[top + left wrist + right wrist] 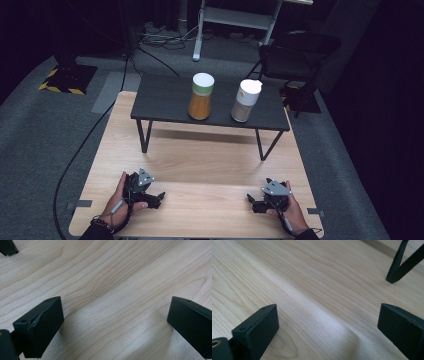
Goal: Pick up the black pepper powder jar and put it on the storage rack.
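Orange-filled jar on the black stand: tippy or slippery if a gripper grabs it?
The orange-filled jar is tall and narrow, standing upright on a small raised black stand, so a high push would probably tip it. It looks nearly full, so likely heavy for its size. Its smooth, slightly shiny wall may slip; gripping mid-body seems safer than gripping the white lid.

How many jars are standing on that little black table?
2. The orange-filled jar with the white and green lid stands left of centre; the pale-filled jar with the white lid stands to its right, apart from it. None looks hidden.
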